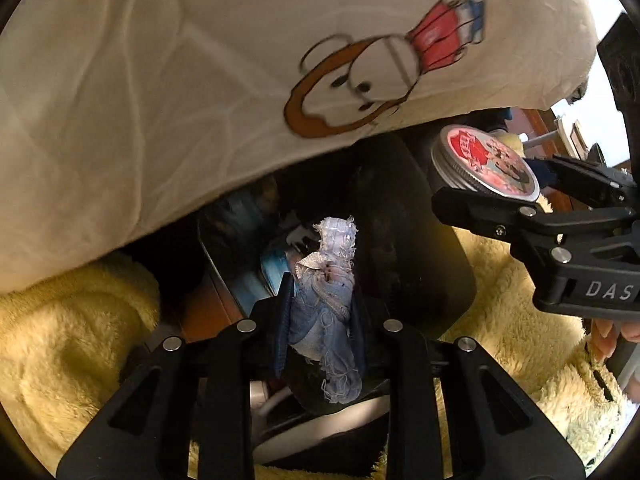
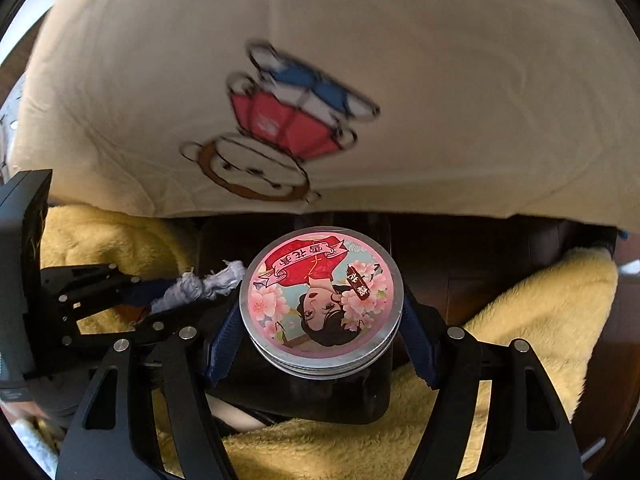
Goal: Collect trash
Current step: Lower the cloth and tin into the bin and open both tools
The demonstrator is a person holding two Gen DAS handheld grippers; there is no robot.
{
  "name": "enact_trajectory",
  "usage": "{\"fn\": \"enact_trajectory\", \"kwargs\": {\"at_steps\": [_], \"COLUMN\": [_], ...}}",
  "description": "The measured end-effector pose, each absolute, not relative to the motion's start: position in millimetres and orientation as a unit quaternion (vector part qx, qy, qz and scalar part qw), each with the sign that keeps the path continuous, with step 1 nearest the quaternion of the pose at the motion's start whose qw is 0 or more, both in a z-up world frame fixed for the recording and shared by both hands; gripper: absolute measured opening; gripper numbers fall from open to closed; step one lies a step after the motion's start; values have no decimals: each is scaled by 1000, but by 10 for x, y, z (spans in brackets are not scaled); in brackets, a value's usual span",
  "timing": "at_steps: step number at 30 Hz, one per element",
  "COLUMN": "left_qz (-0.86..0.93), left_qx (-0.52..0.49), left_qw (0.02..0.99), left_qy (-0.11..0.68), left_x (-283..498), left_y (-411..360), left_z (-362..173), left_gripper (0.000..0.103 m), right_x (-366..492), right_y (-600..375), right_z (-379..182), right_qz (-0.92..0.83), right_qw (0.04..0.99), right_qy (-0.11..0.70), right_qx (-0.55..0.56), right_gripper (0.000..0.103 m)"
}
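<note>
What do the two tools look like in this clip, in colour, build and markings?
Both are matte black plastic. The left tool and right tool each have slotted linkage arms joined by round silver pins, and dark blue ribbed pads line the fingers. Seen from the left camera, the right tool's body carries pale letters reading "DAS". No cables or sleeves are visible.

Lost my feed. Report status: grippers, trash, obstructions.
Left gripper shut on rag. Right gripper shut on tin. Both over black bin. Pillow overhangs bin.
</note>
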State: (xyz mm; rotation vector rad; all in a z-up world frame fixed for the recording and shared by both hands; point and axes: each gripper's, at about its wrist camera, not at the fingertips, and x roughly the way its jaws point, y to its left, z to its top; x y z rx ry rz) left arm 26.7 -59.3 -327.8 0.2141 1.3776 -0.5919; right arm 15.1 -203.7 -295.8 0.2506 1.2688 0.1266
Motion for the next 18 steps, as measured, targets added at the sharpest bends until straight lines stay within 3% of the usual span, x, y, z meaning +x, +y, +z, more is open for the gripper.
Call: {"fn": "enact_trajectory", "kwargs": {"at_steps": [8,12,18], "left_qz": [-252,-237,-225], "left_qx": [97,105,103], "left_qw": [722,736,751], "left_qy": [637,626,613], "left_x": [313,333,368], "left_y": [-554,-538,-500], "left_z": [-3381,-3300,-3113], "left_gripper": [31,60,80], "right_x": [164,168,157], "right_y": [-2079,-2103,-2185], "right_z": [-3061,-3046,-2949], "right_qz": [61,53,41], "right_qw": [789,794,801], "right_qy": [600,595,584], "right_qx": [116,118,126], "right_gripper": [72,85,88]}}
